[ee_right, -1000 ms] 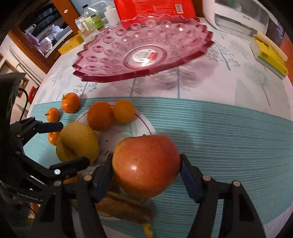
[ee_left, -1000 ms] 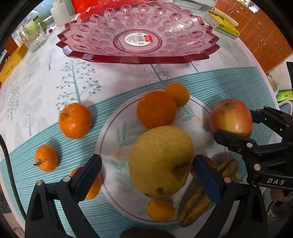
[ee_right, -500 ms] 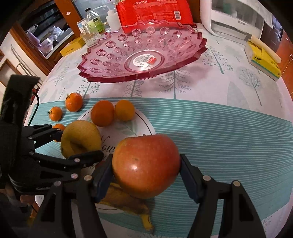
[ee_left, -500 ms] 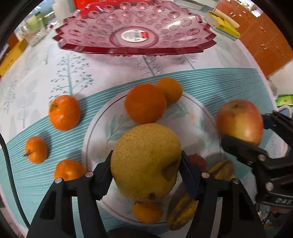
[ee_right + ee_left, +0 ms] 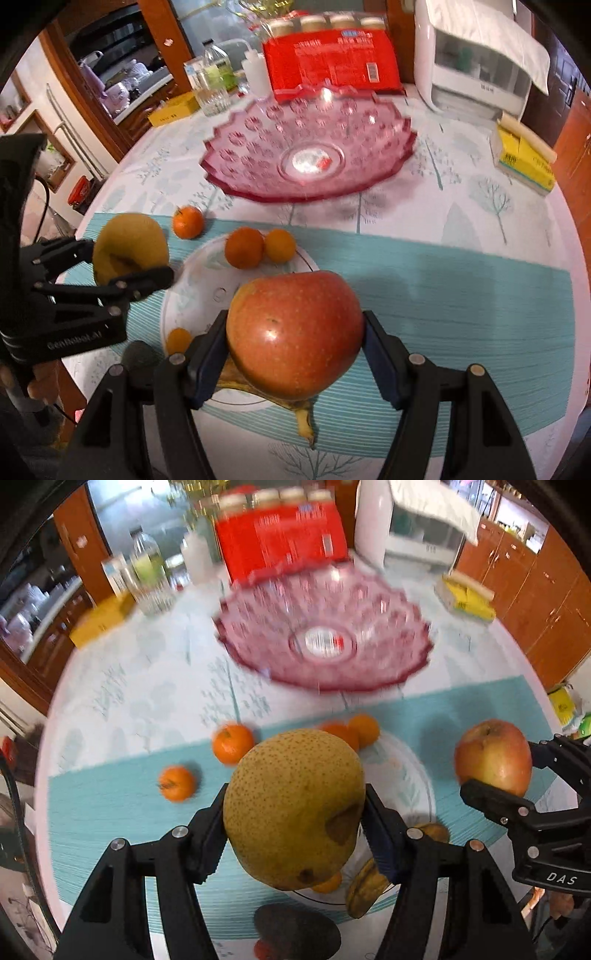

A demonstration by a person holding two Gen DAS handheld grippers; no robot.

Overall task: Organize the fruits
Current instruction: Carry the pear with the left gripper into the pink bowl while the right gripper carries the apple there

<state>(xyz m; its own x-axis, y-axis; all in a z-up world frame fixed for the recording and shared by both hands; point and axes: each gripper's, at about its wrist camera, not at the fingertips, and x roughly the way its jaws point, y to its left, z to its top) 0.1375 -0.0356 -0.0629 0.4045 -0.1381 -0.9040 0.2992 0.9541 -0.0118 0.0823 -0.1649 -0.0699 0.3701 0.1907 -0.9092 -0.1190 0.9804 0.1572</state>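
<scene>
Left tongs [image 5: 295, 834] clamped on pear [image 5: 293, 805], held above plate [image 5: 192, 280]; right tongs [image 5: 295, 354] clamped on apple [image 5: 295, 332], also raised over plate edge. Ahead: pink bowl [image 5: 310, 147] on counter [image 5: 480, 229], with two oranges [image 5: 244, 246] on plate and two tangerines [image 5: 232, 743] on teal mat [image 5: 461, 288] lying between. Behind bowl: red pack [image 5: 332, 62], bottles [image 5: 216, 70], white appliance [image 5: 476, 55]; yellow box [image 5: 524, 158] to right.

Left gripper [image 5: 295, 830] is matte black plastic with blue ribbed pads [image 5: 380, 845] and silver round screws; its side reads "GenRobot.AI"; right gripper [image 5: 295, 354] looks alike, marked "DAS"; a black cable [image 5: 44, 206] trails from the left unit.
</scene>
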